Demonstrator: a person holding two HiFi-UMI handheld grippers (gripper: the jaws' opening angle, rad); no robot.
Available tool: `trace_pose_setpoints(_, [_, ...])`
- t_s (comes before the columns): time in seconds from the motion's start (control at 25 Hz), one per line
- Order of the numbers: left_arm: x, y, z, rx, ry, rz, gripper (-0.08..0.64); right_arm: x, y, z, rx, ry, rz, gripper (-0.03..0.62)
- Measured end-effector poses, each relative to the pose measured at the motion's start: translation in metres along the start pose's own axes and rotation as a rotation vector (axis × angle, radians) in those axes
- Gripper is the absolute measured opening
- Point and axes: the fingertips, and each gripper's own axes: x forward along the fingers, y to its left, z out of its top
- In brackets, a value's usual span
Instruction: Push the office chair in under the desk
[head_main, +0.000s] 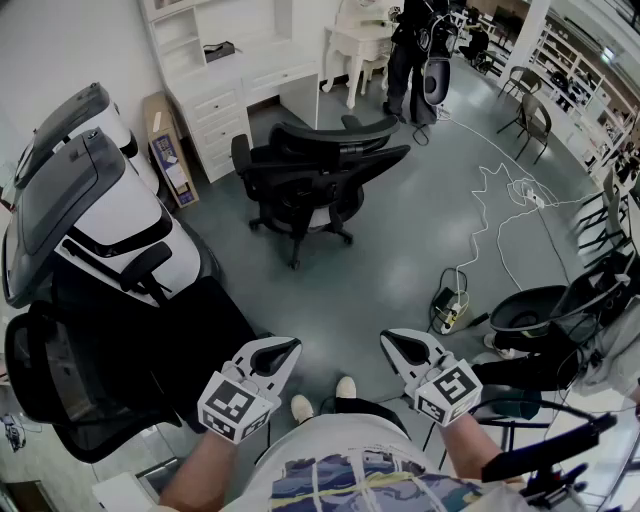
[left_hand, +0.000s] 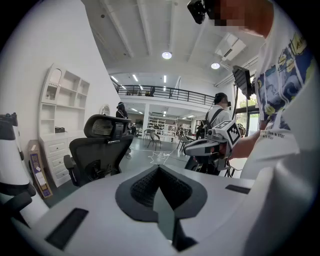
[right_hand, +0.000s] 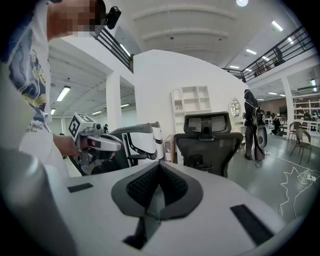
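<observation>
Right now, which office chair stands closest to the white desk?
The all-black office chair alone on the open floor, just before the white desk; the white-shelled chairs sit further left.

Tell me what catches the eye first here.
A black office chair stands on the grey floor, out from the white desk behind it. Low in the head view, the left gripper and right gripper are both shut and empty. Bulky white-and-black chairs crowd the left edge.
</observation>
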Motion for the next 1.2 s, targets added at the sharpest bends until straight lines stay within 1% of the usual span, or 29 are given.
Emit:
trace_pose_setpoints(0.24, [0.02, -0.009, 0.011, -0.007, 0.008, 0.008, 0.014, -0.009, -0.022, 0.007, -0.003, -0.005, 0.022, 0.025])
trace_pose_setpoints(0.48, [0.044, -0.007, 0.017, -0.001, 0.028, 0.016, 0.014, -0.009, -0.048, 0.004, 0.01, -0.003, 0.037, 0.025])
trace_pose_setpoints(0.64, [0.062, -0.003, 0.021, 0.018, 0.046, 0.026, 0.014, -0.008, -0.071, -0.003, 0.034, 0.013, 0.038, 0.025])
trace_pose_setpoints(0.8, [0.074, 0.009, 0.024, 0.025, 0.054, 0.074, 0.014, -0.005, -0.1, -0.006, 0.049, 0.005, 0.022, 0.025])
trace_pose_setpoints(0.96, [0.079, 0.025, 0.027, 0.003, 0.053, 0.132, 0.015, 0.005, -0.125, 0.0, 0.055, -0.024, 0.004, 0.034])
trace_pose_setpoints(1.0, [0.079, 0.029, 0.028, -0.005, 0.053, 0.142, 0.015, 0.01, -0.13, 0.002, 0.059, -0.03, 0.0, 0.06])
trace_pose_setpoints(1.08, [0.077, 0.041, 0.029, -0.018, 0.054, 0.166, 0.017, 0.023, -0.135, 0.005, 0.07, -0.041, -0.01, 0.196])
trace_pose_setpoints(1.2, [0.078, 0.068, 0.033, -0.022, 0.054, 0.199, 0.036, 0.047, -0.143, 0.012, 0.072, -0.06, -0.026, 0.221])
